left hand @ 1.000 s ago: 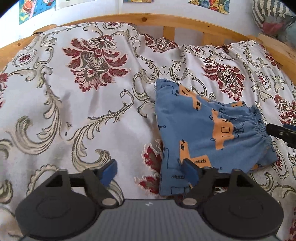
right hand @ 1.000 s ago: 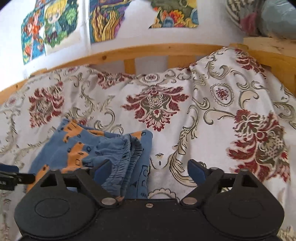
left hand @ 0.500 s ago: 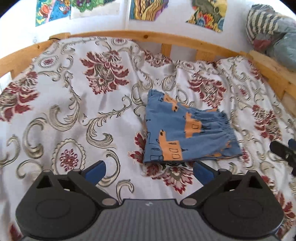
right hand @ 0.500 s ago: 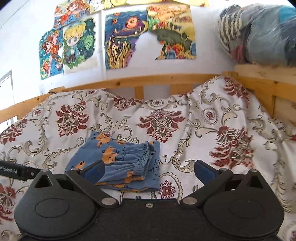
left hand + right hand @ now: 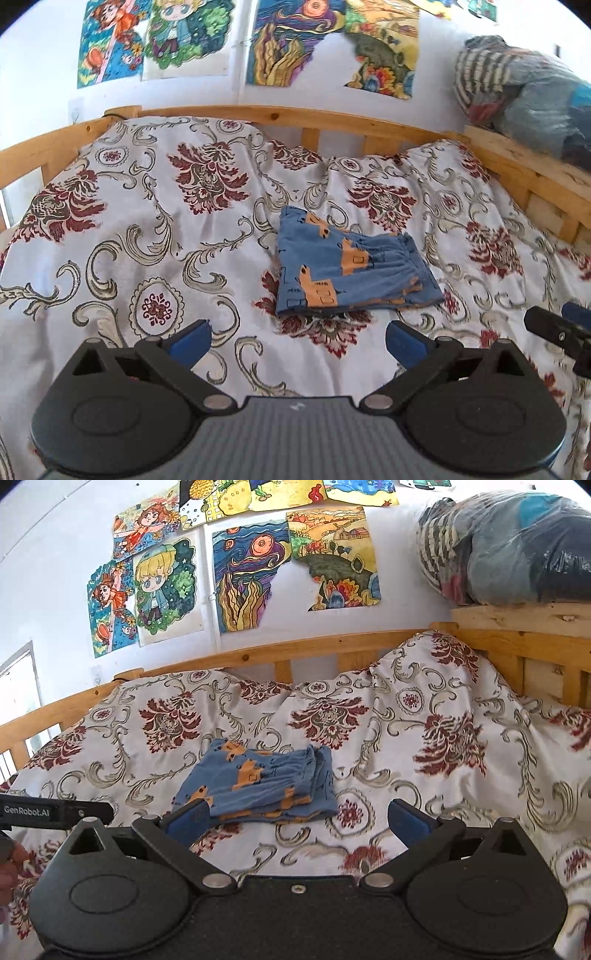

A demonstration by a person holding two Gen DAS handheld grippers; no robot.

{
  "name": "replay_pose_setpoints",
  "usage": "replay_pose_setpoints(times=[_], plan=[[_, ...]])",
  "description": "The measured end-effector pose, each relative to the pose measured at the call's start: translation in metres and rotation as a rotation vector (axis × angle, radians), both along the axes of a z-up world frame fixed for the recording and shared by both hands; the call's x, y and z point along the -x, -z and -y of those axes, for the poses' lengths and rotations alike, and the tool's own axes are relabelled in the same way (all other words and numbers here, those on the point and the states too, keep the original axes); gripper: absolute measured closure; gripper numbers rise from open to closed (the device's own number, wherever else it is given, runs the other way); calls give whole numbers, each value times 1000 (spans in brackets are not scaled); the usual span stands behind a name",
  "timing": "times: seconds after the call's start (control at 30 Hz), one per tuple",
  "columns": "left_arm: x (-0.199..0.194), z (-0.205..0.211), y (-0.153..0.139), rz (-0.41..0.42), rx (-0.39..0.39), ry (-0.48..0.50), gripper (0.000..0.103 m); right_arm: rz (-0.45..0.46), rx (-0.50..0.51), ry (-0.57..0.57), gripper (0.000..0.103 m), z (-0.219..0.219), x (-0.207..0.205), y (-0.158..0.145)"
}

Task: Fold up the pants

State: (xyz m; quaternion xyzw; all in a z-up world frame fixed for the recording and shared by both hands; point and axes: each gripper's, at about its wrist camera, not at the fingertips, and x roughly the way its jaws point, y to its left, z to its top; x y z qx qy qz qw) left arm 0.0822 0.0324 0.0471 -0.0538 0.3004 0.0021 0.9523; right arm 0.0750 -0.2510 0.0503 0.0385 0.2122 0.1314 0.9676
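Left gripper [image 5: 297, 341]: jaws are standing wide apart and holding nothing. It is hovering over bare bedspread [image 5: 122, 254], short of the pants and clear of them.

Pants [image 5: 351, 264]: they are lying near the middle of the bed, on the bedspread, as a compact blue rectangle with orange print. Layers are stacking visibly along the right edge, where the gathered waistband is sitting on top. The near edge is showing a slight orange underlayer peeking out; otherwise the edges are lining up fairly well. No part is touching either gripper.

Right gripper [image 5: 295, 818]: jaws are likewise standing wide apart and empty. In its own view its left fingertip [image 5: 192, 816] is overlapping the near corner of the pants [image 5: 258, 784]; whether it is touching or merely passing in front cannot be told. A sliver of a person's hand [image 5: 9, 871] is showing at the left edge of that view, beneath the left gripper's body.

Assessment: the folding appears to be essentially complete, and the step in hand is looking like a release and inspection of the bundle.

Recommendation for doing it well:
- Keep both sets of jaws apart and high while moving off, so that no fingertip is snagging the top layer or dragging the stack.
- If tidying is wanted, press lightly on the waistband side, where the layers are thickest and likeliest to spring open.
- Avoid pulling the bedspread, as its wrinkles are running under the bundle and could skew it.
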Motion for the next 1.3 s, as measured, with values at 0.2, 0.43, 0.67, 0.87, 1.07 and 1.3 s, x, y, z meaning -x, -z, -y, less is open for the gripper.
replay_pose_setpoints(times=[0.2,0.43,0.67,0.87,1.07,1.3], plan=[[10,-2,18,-17,38,20,0,6,8,3,1,1,12,4],[9,-5,29,-16,24,1,0,6,12,-4,1,1,3,13],[6,-12,34,-40,65,-16,0,-19,6,0,1,2,0,21],[5,-11,36,-50,62,-21,0,-31,-2,8,1,4,-1,22],[5,-14,37,-62,85,-37,0,-34,-4,14,1,4,-1,22],[4,-14,37,-63,82,-41,0,-36,-4,13,1,4,-1,22]])
